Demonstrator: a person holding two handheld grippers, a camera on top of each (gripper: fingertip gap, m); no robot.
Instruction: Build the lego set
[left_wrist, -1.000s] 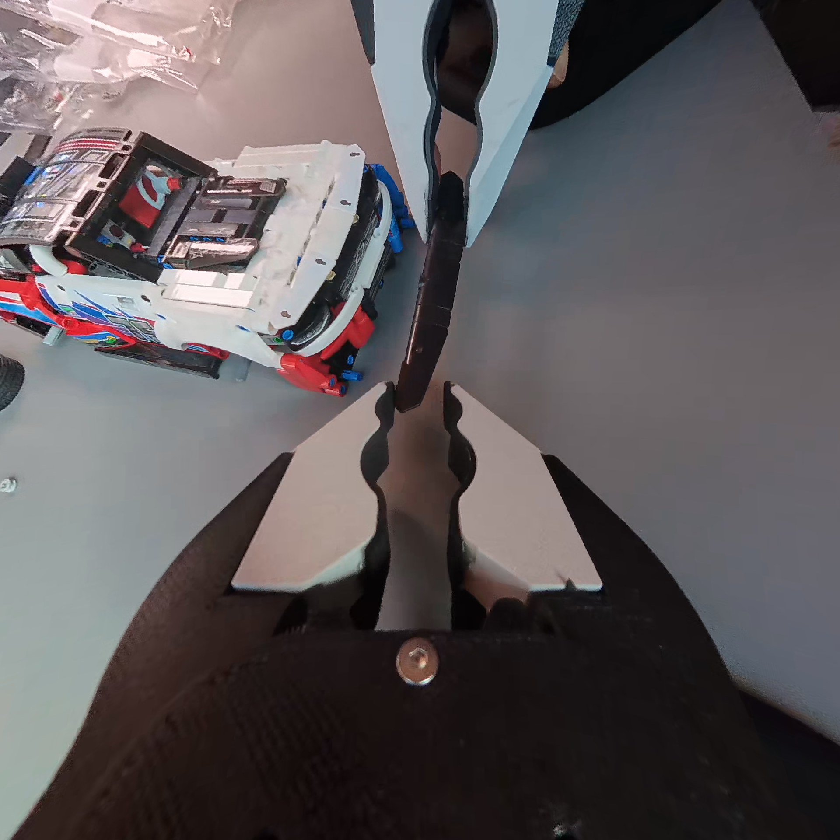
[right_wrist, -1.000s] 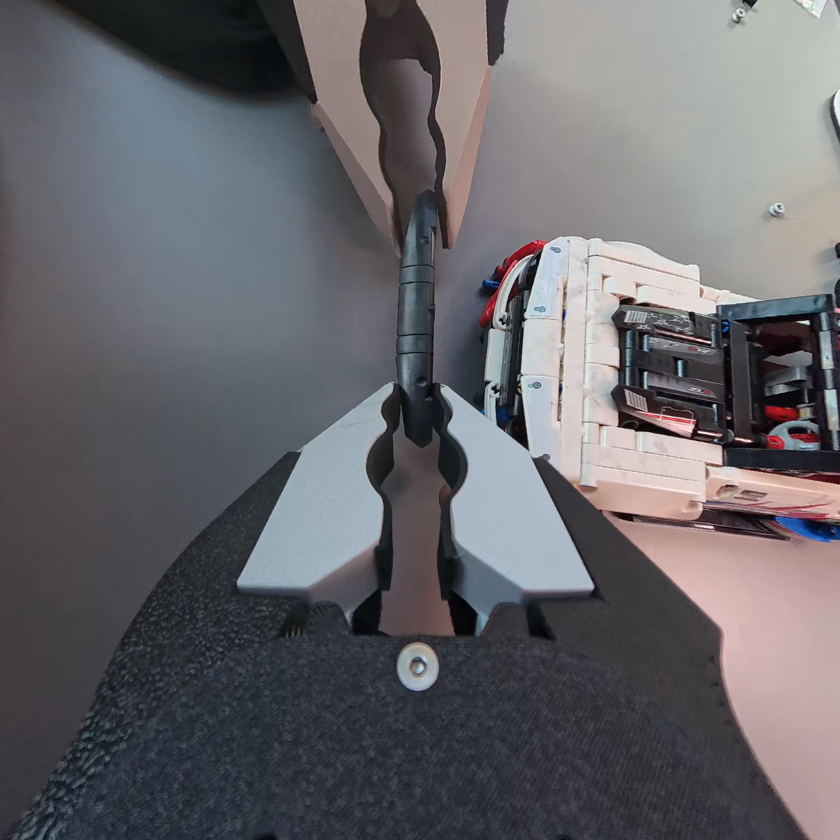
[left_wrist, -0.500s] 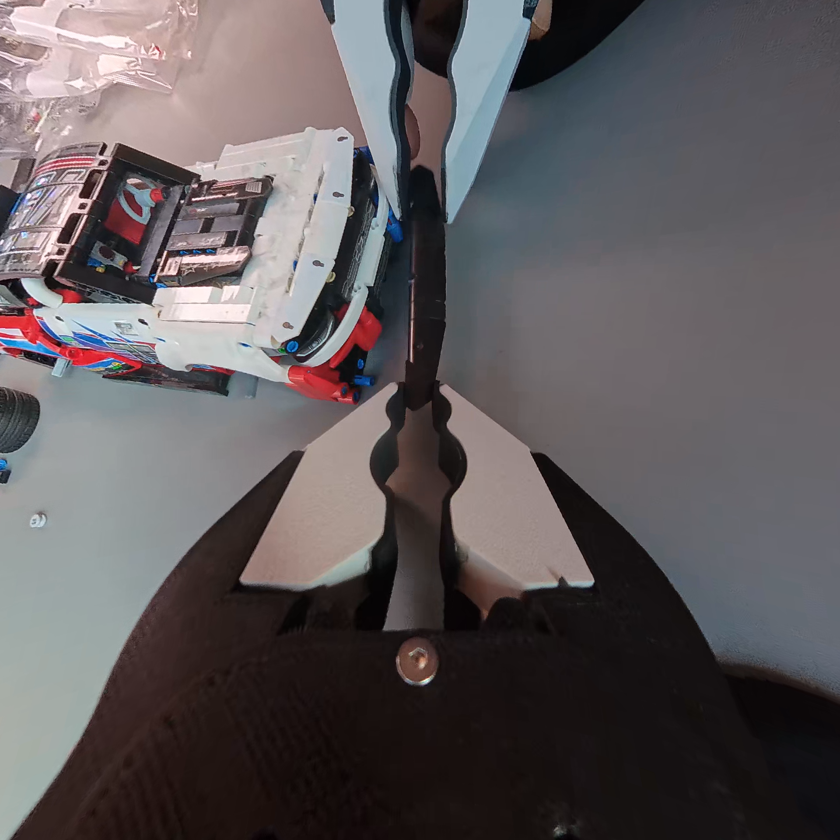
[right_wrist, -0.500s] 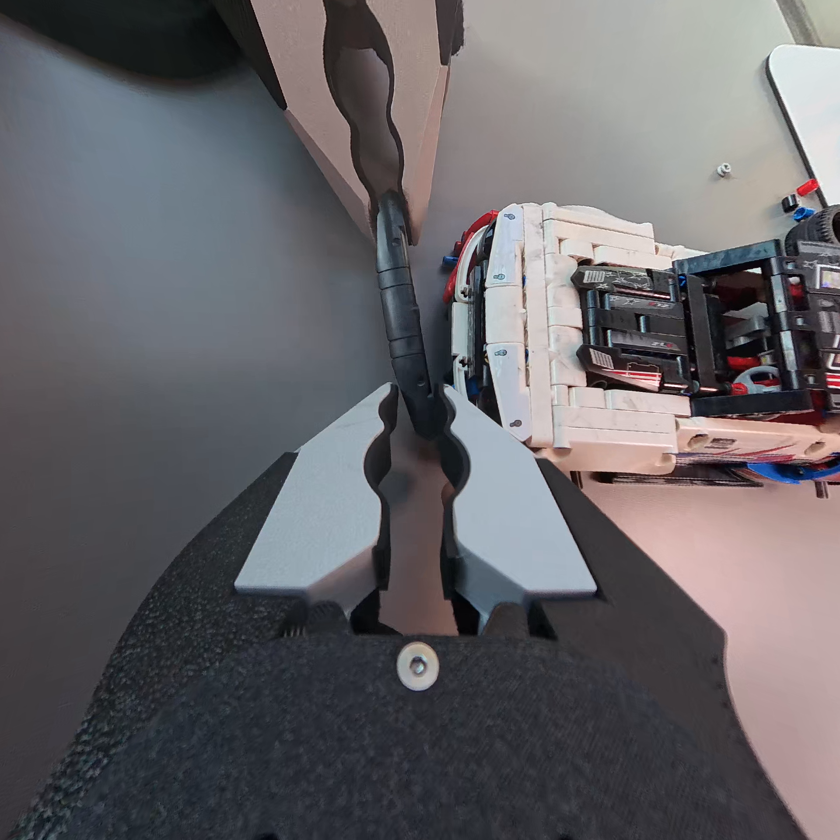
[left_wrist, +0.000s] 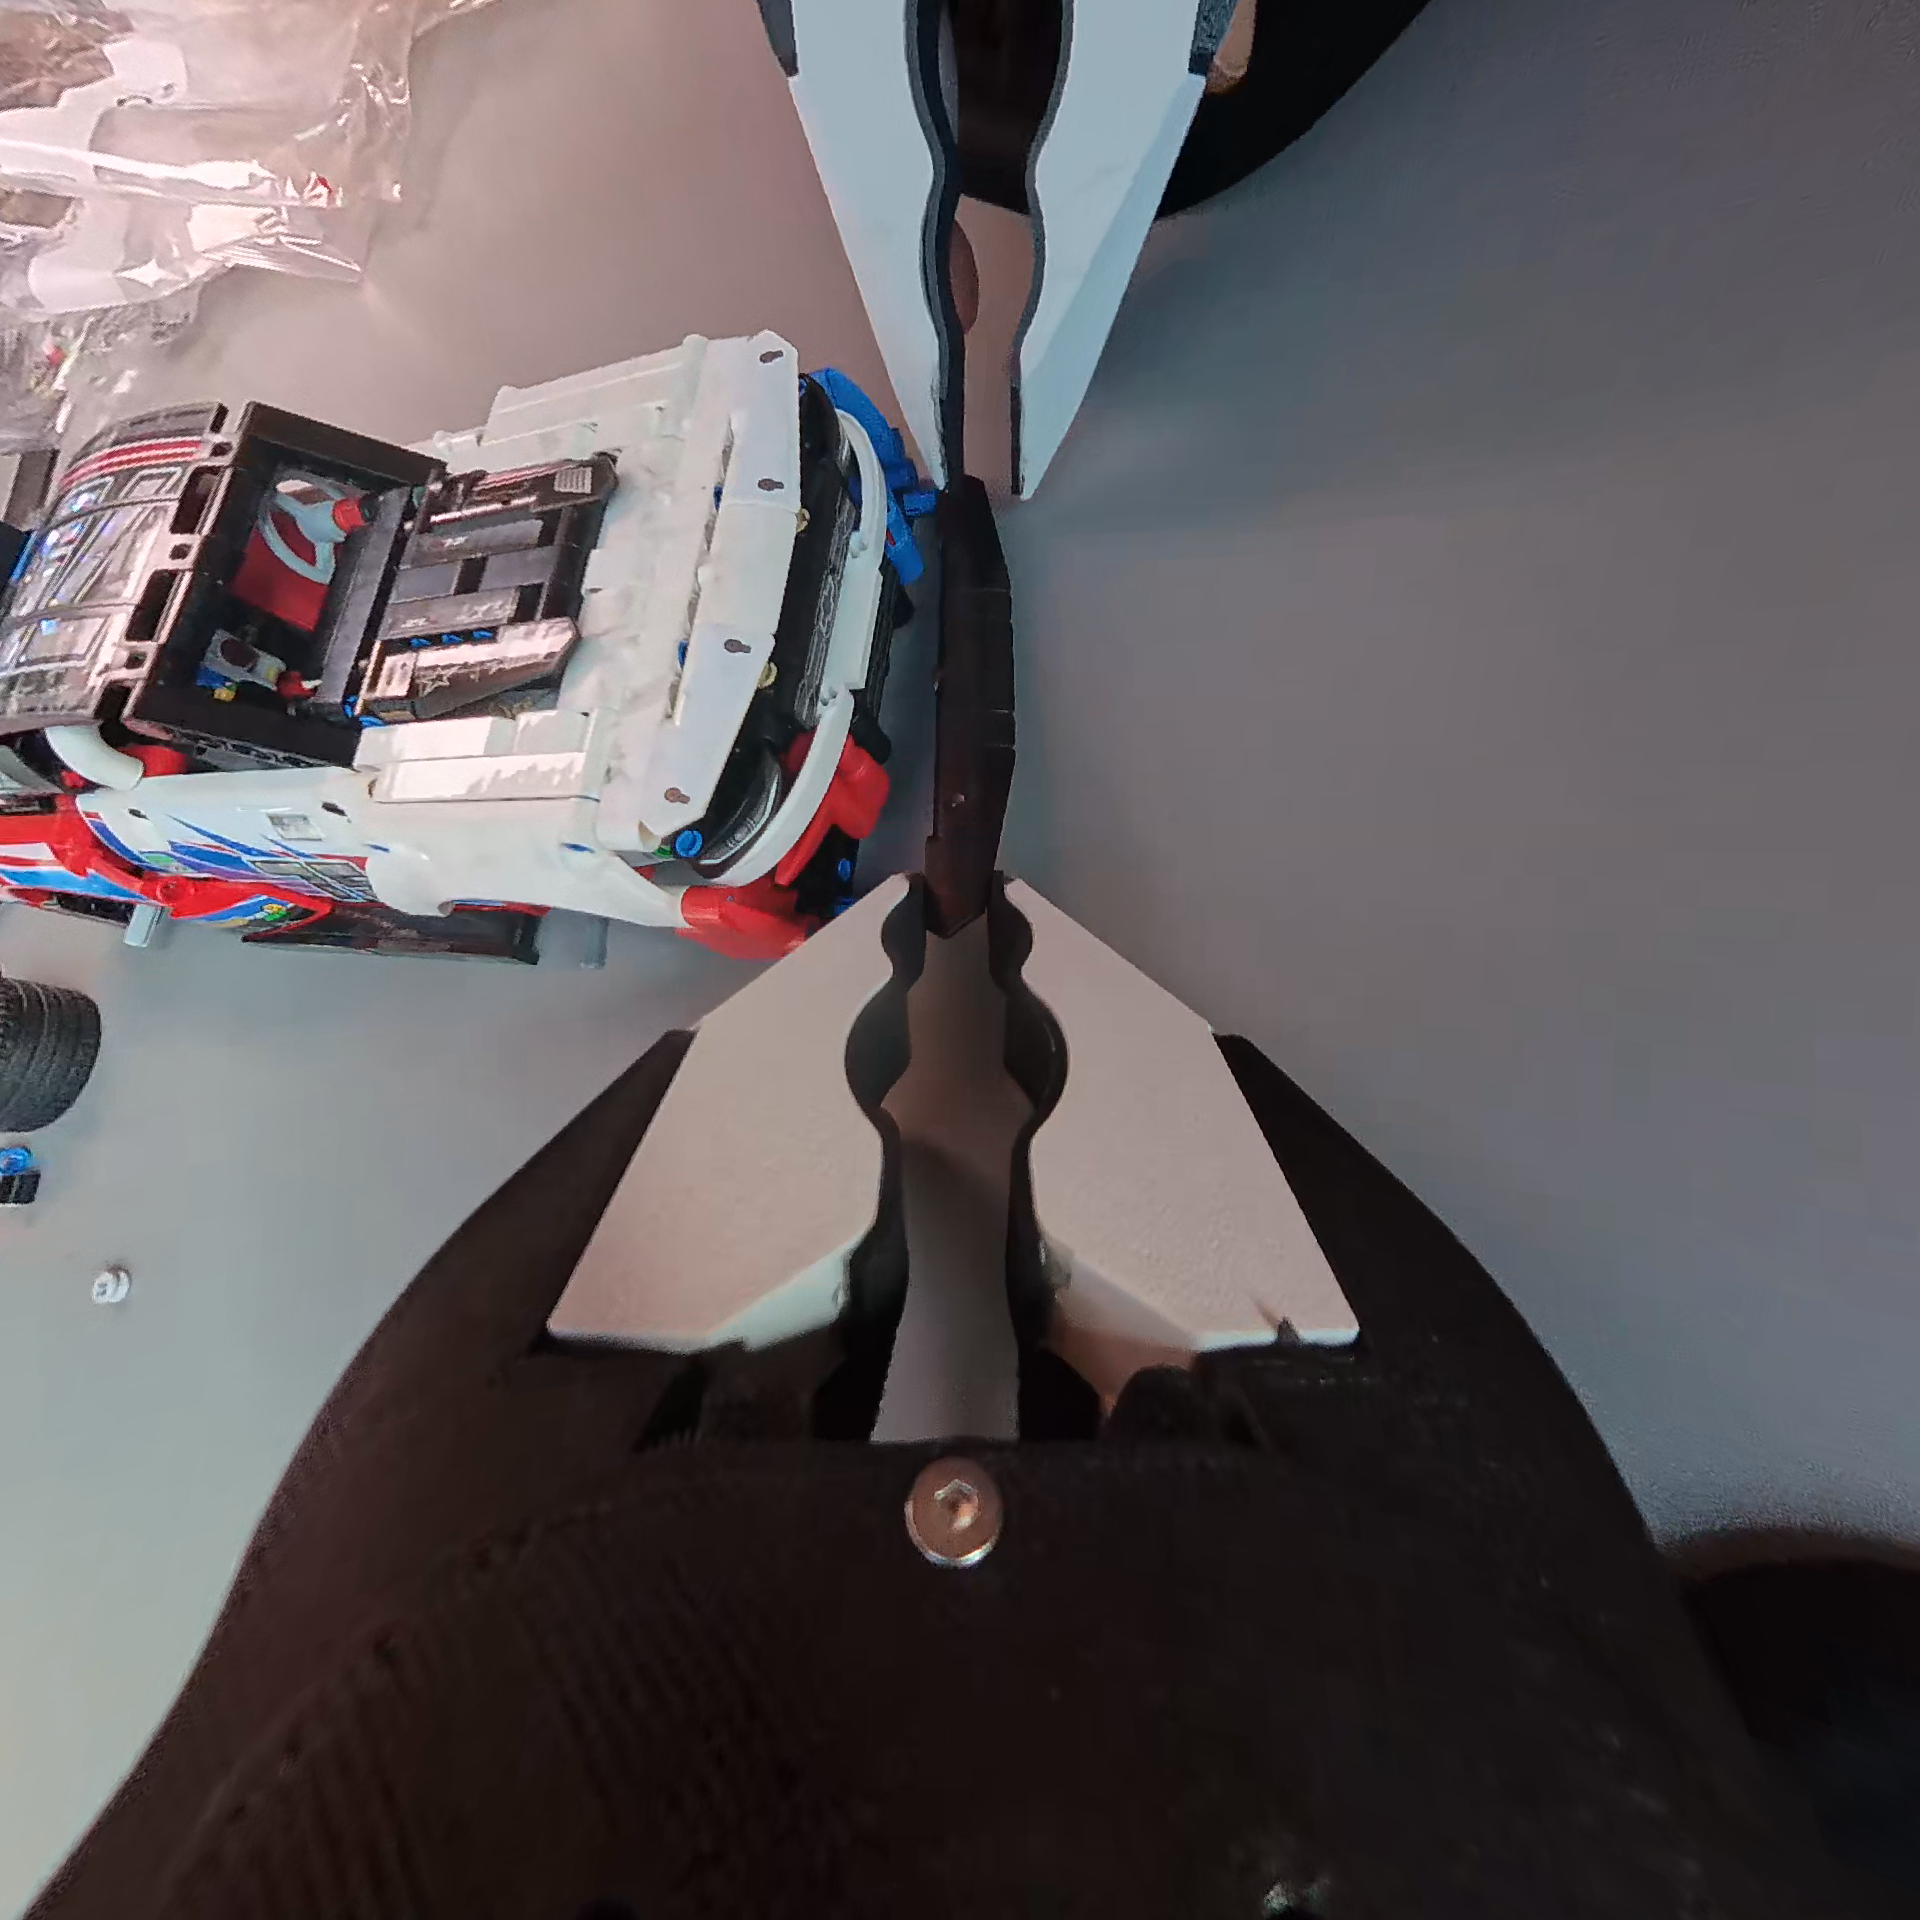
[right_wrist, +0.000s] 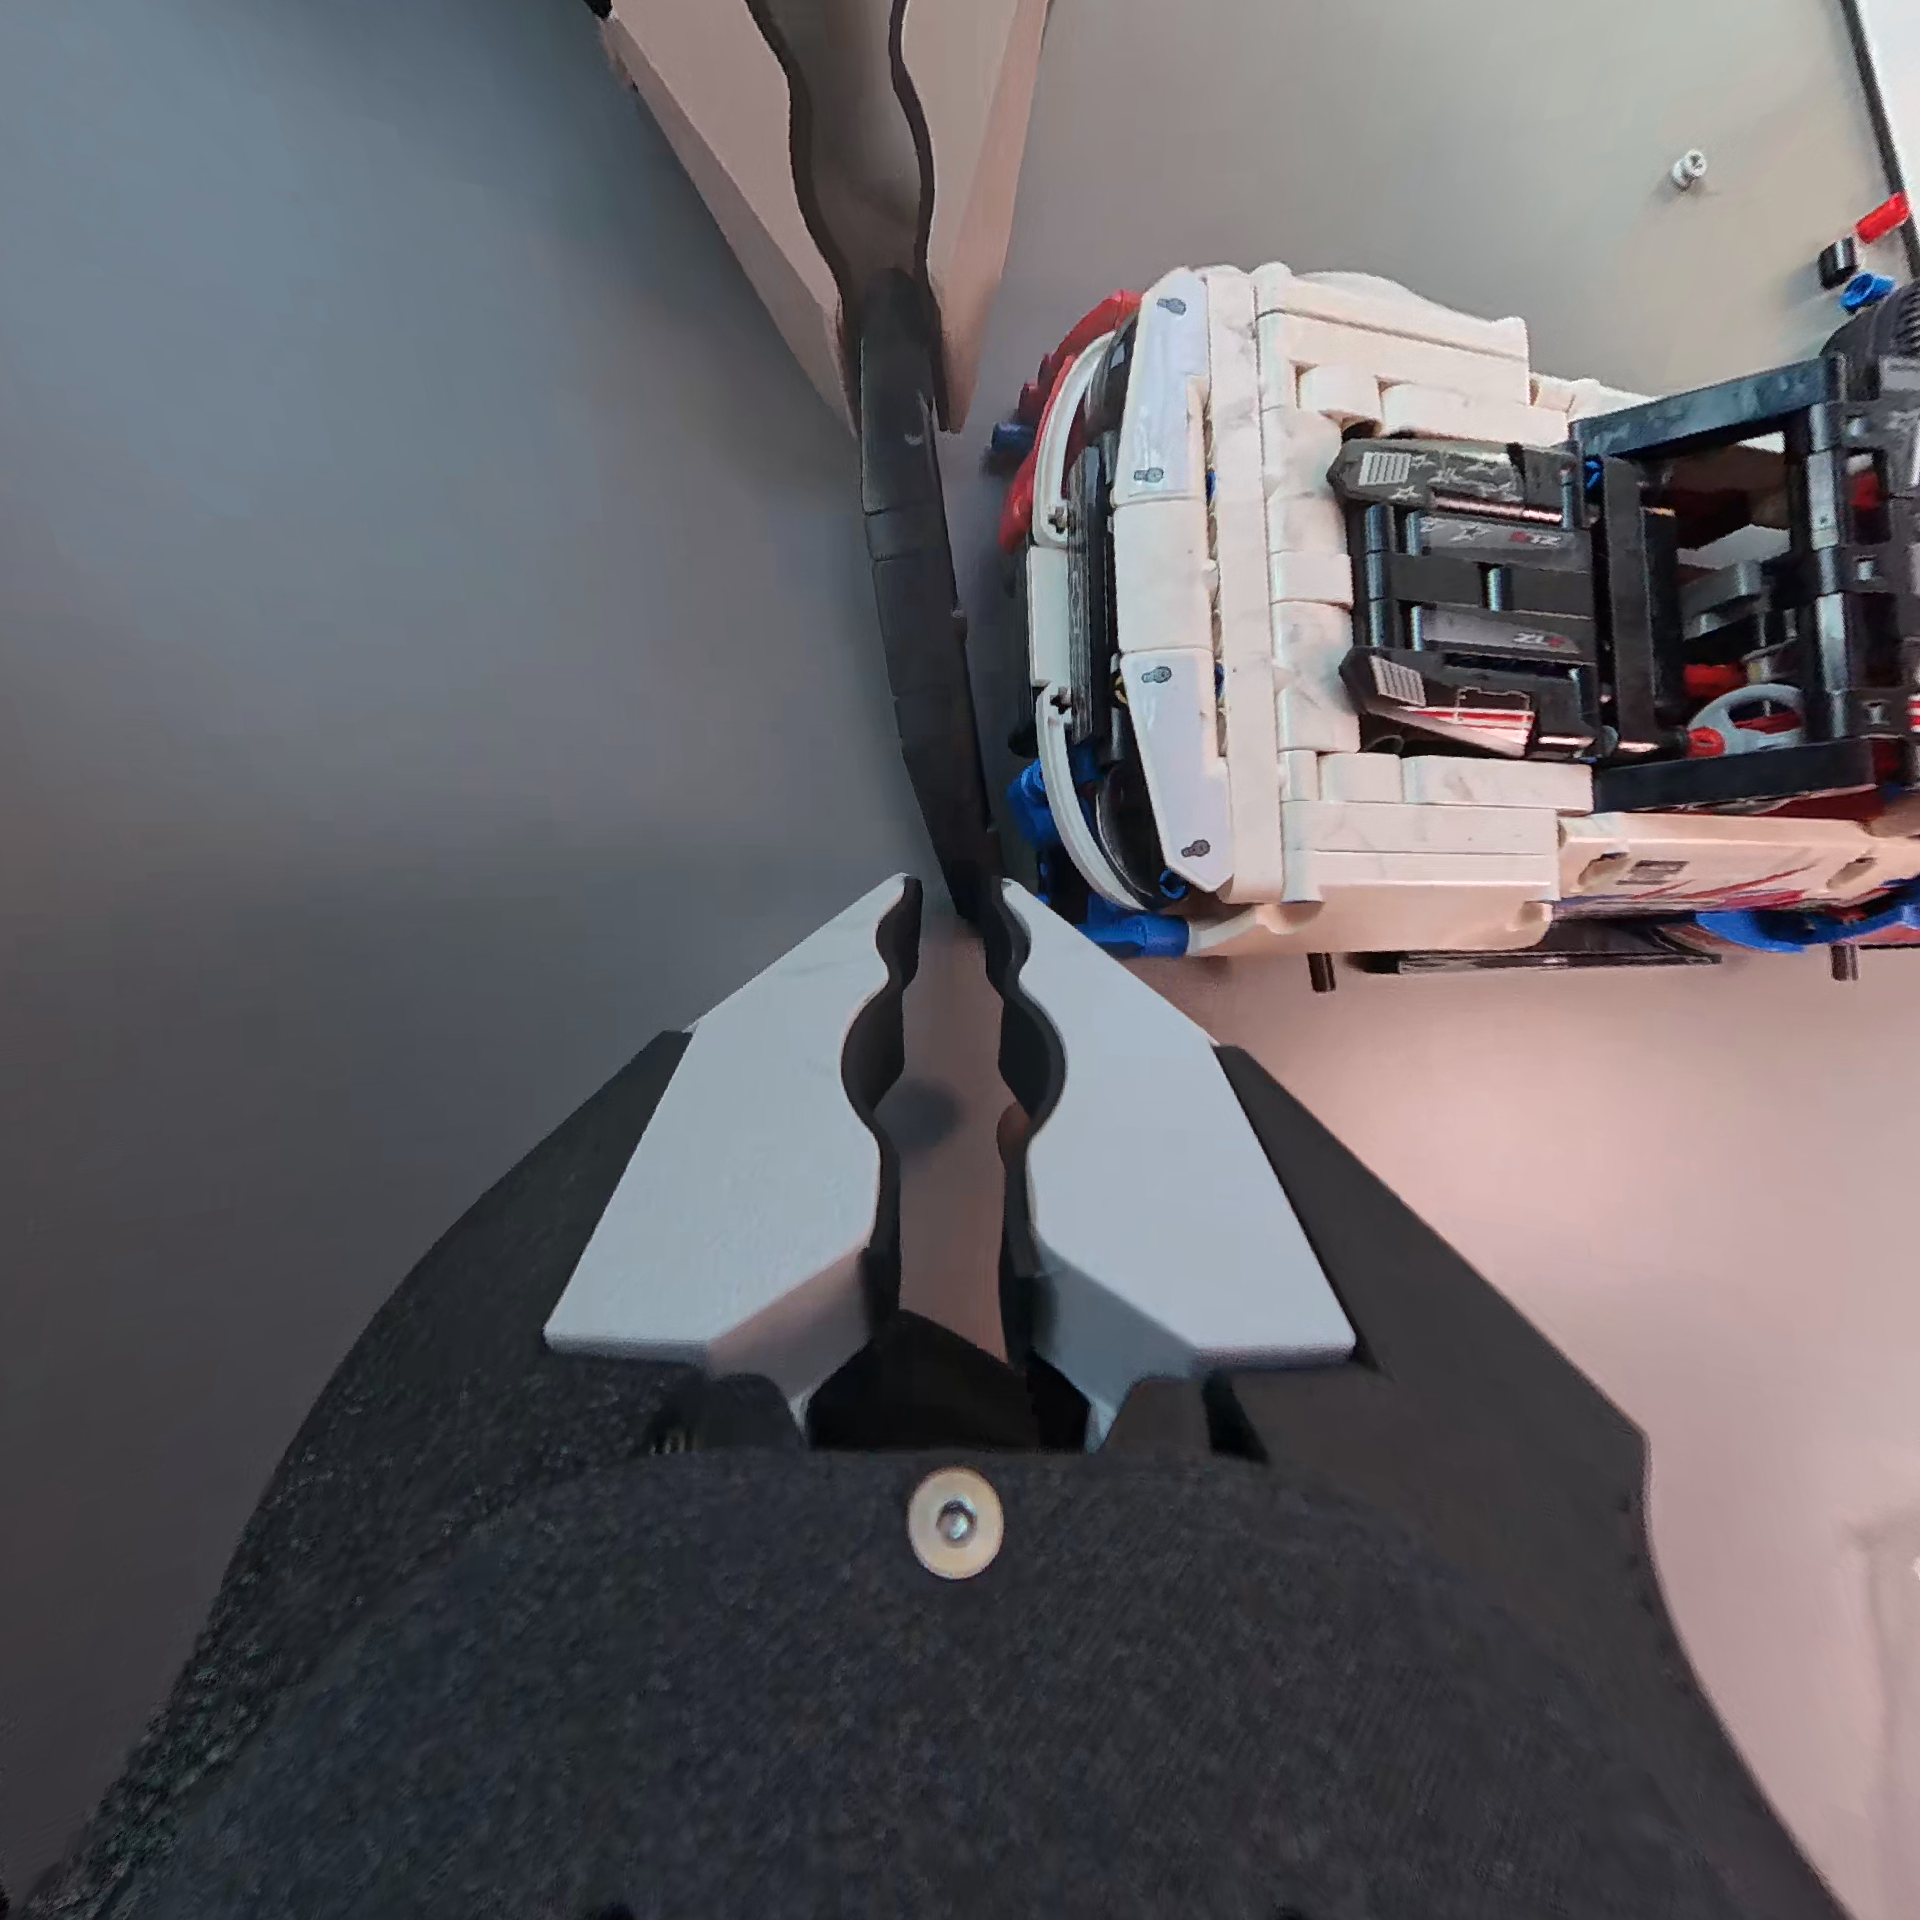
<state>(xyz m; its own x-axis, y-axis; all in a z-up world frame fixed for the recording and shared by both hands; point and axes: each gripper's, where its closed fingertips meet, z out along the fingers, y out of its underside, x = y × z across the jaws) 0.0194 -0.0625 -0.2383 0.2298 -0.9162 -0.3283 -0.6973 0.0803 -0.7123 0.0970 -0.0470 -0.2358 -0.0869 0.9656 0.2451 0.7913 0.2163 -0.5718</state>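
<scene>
A long, thin, curved black lego piece (left_wrist: 971, 707) is held at both ends just above the grey table. My left gripper (left_wrist: 956, 899) is shut on its near end, and my right gripper (left_wrist: 982, 483) is shut on its far end. In the right wrist view the same piece (right_wrist: 914, 623) runs from my right gripper (right_wrist: 961, 899) up to the left gripper (right_wrist: 894, 416). The white, red and blue lego car (left_wrist: 520, 707) stands to one side, and the piece lies along its front bumper. The car (right_wrist: 1351, 623) also shows in the right wrist view.
Clear plastic bags (left_wrist: 156, 156) lie at the far left. A loose black tyre (left_wrist: 42, 1049) and small parts (left_wrist: 109, 1283) lie left of the car. More small parts (right_wrist: 1860, 249) and a white board edge (right_wrist: 1896, 104) lie beyond the car. Spacing between my two grippers at the tips: around 9 cm.
Both grippers have carried the black piece sideways toward the car. It now lies close along the front bumper, where before there was a gap.
</scene>
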